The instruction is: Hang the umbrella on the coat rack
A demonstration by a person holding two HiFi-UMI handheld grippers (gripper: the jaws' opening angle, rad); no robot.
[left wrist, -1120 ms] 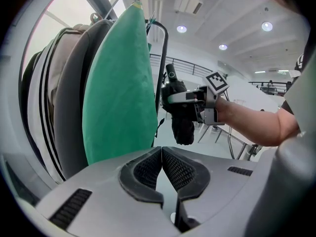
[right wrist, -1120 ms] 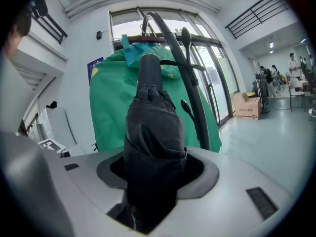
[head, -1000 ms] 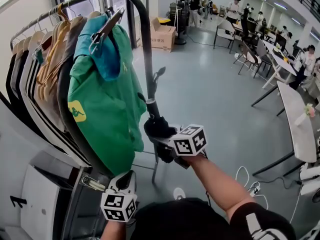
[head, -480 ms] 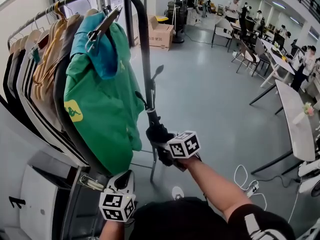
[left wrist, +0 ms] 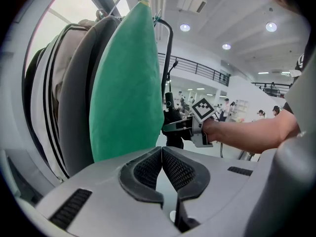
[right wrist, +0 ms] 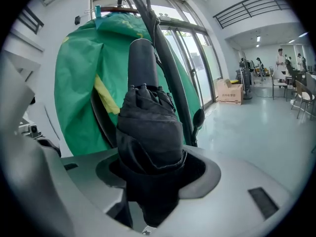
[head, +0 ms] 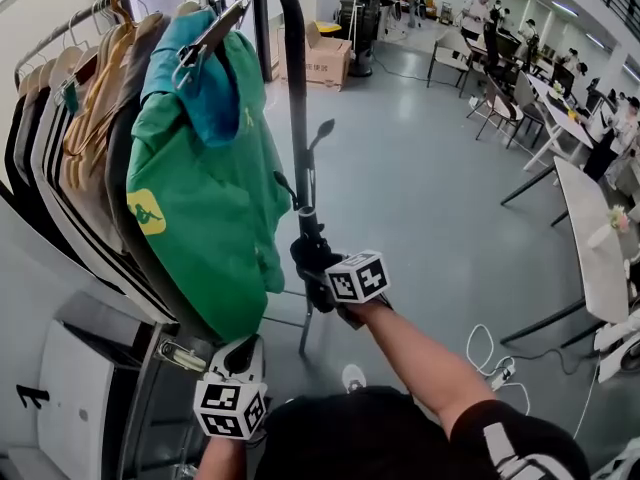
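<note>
A folded black umbrella (head: 314, 256) stands upright in my right gripper (head: 320, 274), whose jaws are shut on its bunched fabric. In the right gripper view the umbrella (right wrist: 148, 127) fills the jaws, its dark grey handle (right wrist: 142, 63) pointing up. It is right beside the coat rack's black curved pole (head: 292, 88), next to a green shirt (head: 215, 198) on a hanger. My left gripper (head: 243, 354) hangs low near the shirt's hem. Its pads (left wrist: 148, 169) touch with nothing between them. From the left gripper view I see the right gripper (left wrist: 174, 127) and the umbrella (left wrist: 173, 118) against the pole.
Several jackets on hangers (head: 70, 148) fill the rail to the left. A white unit (head: 70, 388) stands at the lower left. A cardboard box (head: 325, 63) sits beyond the rack. Tables and chairs (head: 590, 228) line the right side, people stand at the back, and cables (head: 495, 368) lie on the floor.
My right gripper has sunk a little with the umbrella and edged closer to the rack's pole. The left gripper has stayed where it was.
</note>
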